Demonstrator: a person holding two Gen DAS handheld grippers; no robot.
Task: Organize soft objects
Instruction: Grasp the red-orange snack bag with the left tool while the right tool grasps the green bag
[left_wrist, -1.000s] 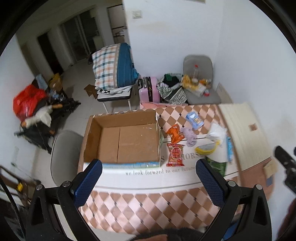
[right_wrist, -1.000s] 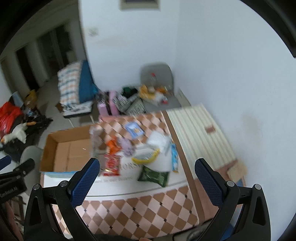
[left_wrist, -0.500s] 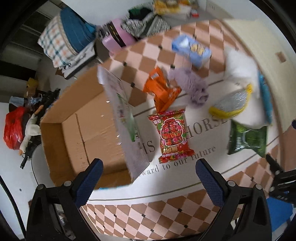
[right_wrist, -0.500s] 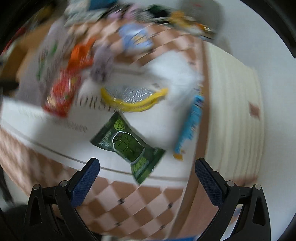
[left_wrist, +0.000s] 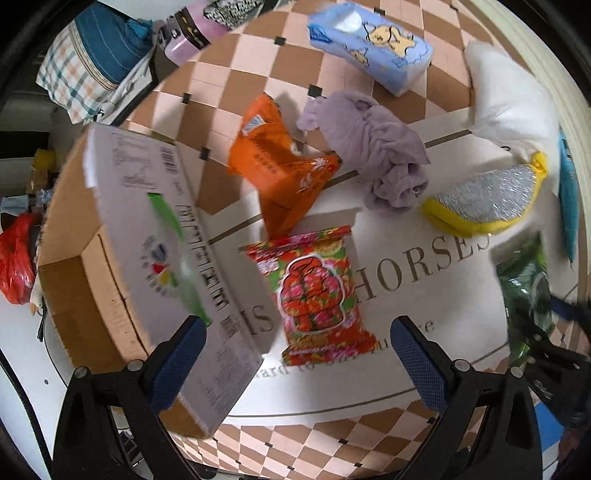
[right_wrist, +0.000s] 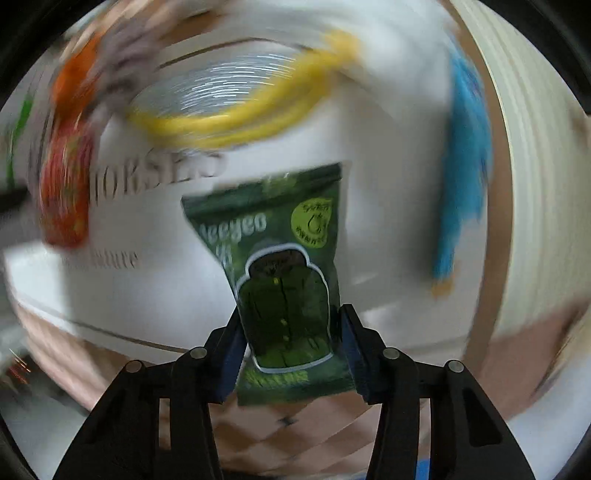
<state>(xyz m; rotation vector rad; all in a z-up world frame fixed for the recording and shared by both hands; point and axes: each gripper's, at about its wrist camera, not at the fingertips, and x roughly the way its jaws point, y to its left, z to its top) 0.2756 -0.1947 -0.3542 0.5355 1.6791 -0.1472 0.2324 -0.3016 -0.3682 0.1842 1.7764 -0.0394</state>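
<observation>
My left gripper (left_wrist: 295, 354) is open and hovers just above a red flowered snack packet (left_wrist: 312, 291) on the table. Beyond it lie an orange packet (left_wrist: 275, 166), a lilac cloth (left_wrist: 380, 151), a silver and yellow pouch (left_wrist: 484, 199), a white pillow (left_wrist: 513, 107), a blue tissue pack (left_wrist: 369, 40) and a green packet (left_wrist: 524, 280). An open cardboard box (left_wrist: 122, 236) stands at the left. My right gripper (right_wrist: 290, 325) has closed in around the green packet (right_wrist: 284, 280), its blue pads at both sides of it. That view is blurred.
A blue strip (right_wrist: 465, 155) lies at the right beside a cream slatted board (right_wrist: 535, 166). The table (left_wrist: 406, 362) has a checked cloth with a white printed band. Chairs with folded bedding (left_wrist: 96, 55) and a pink case (left_wrist: 192, 33) stand behind the table.
Both grippers have dropped towards the table. The left one came down over the red packet. The right one moved onto the green packet and its jaws closed around it.
</observation>
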